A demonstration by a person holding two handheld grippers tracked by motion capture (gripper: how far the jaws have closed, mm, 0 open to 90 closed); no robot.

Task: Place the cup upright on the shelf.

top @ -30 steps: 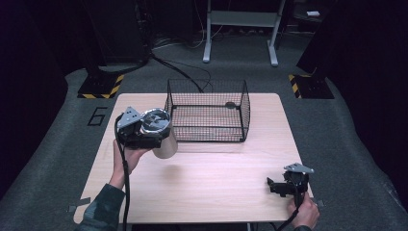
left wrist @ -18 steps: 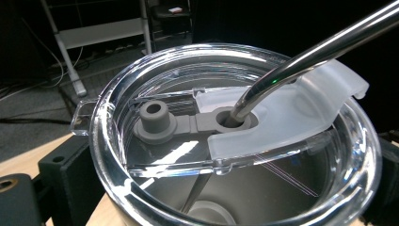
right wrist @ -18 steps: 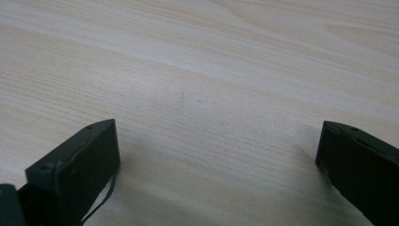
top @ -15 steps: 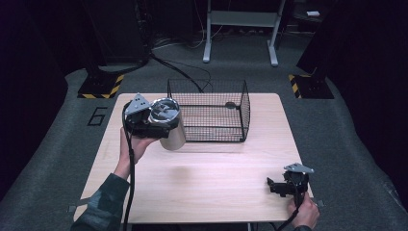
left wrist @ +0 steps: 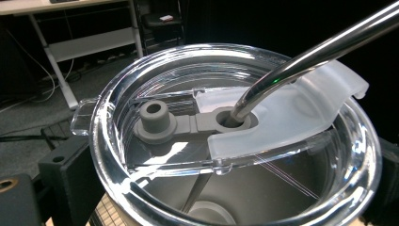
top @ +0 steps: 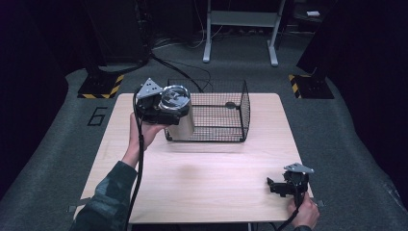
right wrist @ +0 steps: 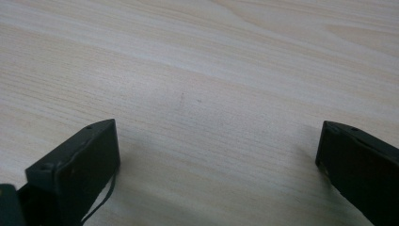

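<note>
A steel tumbler [top: 186,121] with a clear lid [left wrist: 155,75] and a metal straw [left wrist: 324,44] hangs in the air at the near left corner of the black wire basket [top: 243,98]. My left gripper [top: 169,109] is shut on the tumbler, jaws on either side of its rim. In the left gripper view the straw passes through a grey stopper in the lid. My right gripper [top: 275,186] rests low at the table's front right corner. Its jaws stand wide apart over bare wood in the right gripper view [right wrist: 216,141].
The basket stands at the back middle of the wooden table [top: 207,183], with a small dark object [top: 231,104] inside. Beyond the table are a white metal frame [top: 240,29] and yellow-black striped bases [top: 98,86] on the grey floor.
My left gripper has carried the tumbler away from me and to the right, up to the basket's left side. The right gripper has stayed put.
</note>
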